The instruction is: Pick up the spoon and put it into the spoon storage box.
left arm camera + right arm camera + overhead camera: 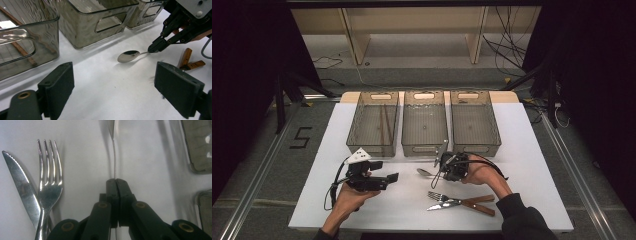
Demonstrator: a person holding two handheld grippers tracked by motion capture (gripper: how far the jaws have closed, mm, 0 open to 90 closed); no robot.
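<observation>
My right tongs [116, 181] pinching spoon [128, 56] handle | left tongs [120, 85] spread, idle | chopsticks [386, 127] binned; fork [48, 177], knife [21, 187] left on surface [532, 150]

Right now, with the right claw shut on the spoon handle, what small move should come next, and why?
Probably a short lift of the right claw. Its jaws are shut on the spoon, whose bowl still sits low over the table, near the fork and knife. The middle bin just beyond looks empty, a likely destination. The left claw is open and idle.
</observation>
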